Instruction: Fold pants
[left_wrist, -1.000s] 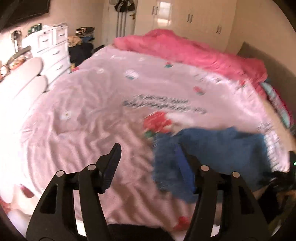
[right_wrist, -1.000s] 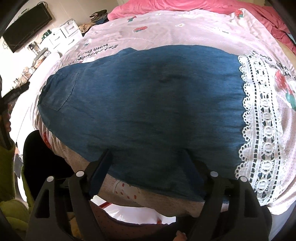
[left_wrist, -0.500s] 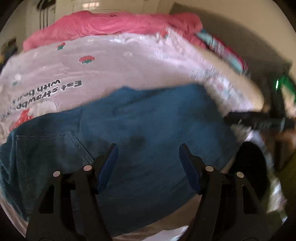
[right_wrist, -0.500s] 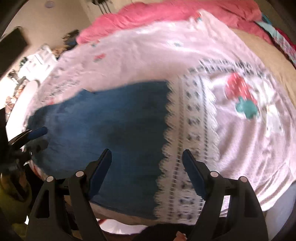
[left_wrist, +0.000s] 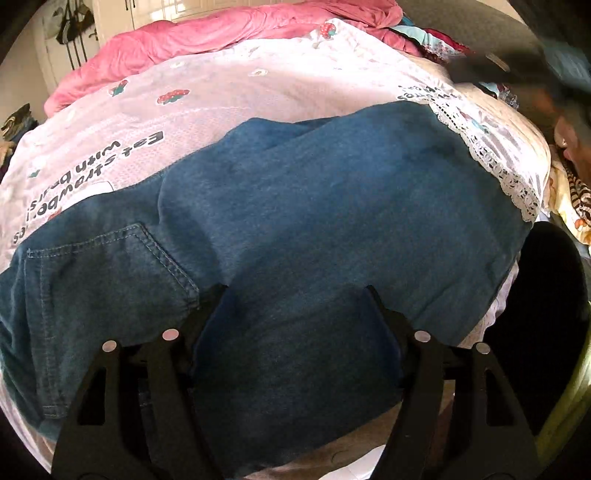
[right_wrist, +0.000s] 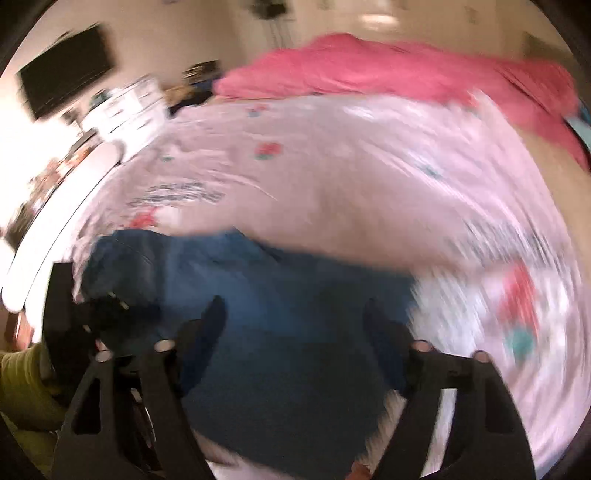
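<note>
Bed with a pale pink bedspread (left_wrist: 295, 85), printed with strawberries and black lettering, white lace band along one side. Folded blue denim pants (left_wrist: 314, 221) lie flat on the bedspread at its near edge, back pocket showing at the left end, right end just touching the lace. Crumpled bright pink blanket (left_wrist: 221, 33) heaped along the bedspread's far edge, well apart from the pants.

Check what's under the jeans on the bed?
The jeans lie on a pink strawberry-print bedspread with a lace strip at one end. What's beneath the denim itself is covered.
</note>
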